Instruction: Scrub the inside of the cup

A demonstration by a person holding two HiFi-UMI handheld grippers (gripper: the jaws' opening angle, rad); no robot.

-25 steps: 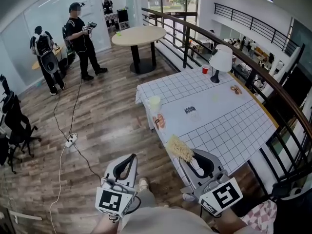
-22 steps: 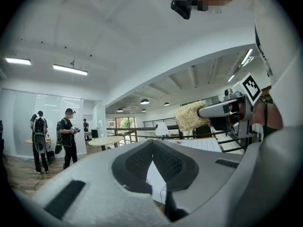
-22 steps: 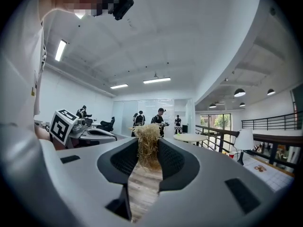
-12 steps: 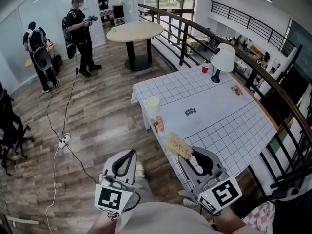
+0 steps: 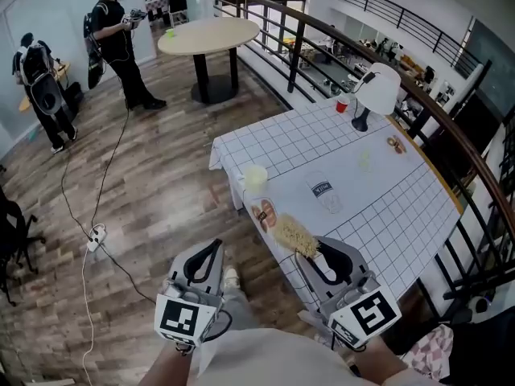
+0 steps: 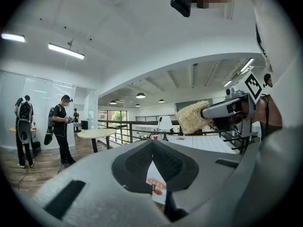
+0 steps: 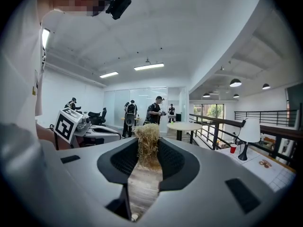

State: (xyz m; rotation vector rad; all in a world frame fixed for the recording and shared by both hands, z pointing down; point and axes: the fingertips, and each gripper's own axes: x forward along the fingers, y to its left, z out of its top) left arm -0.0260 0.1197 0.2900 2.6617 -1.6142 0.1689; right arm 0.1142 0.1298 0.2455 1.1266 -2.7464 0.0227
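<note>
A pale yellow cup stands near the left edge of the white grid-cloth table. A clear glass with a dark label is further in on the cloth. My right gripper is shut on the white handle of a brush, whose straw-coloured bristle head hangs at the table's near edge, short of the cup. In the right gripper view the bristles stick out beyond the jaws. My left gripper is over the wooden floor left of the table, shut and holding nothing.
A snack packet lies at the table's edge between brush and cup. A white lamp and a red cup are at the far end. A railing runs behind. A round table, people and a floor cable are at left.
The table and cup have come nearer in the head view as both grippers were carried forward and slightly down. The brush stays gripped; the left gripper stays shut.
</note>
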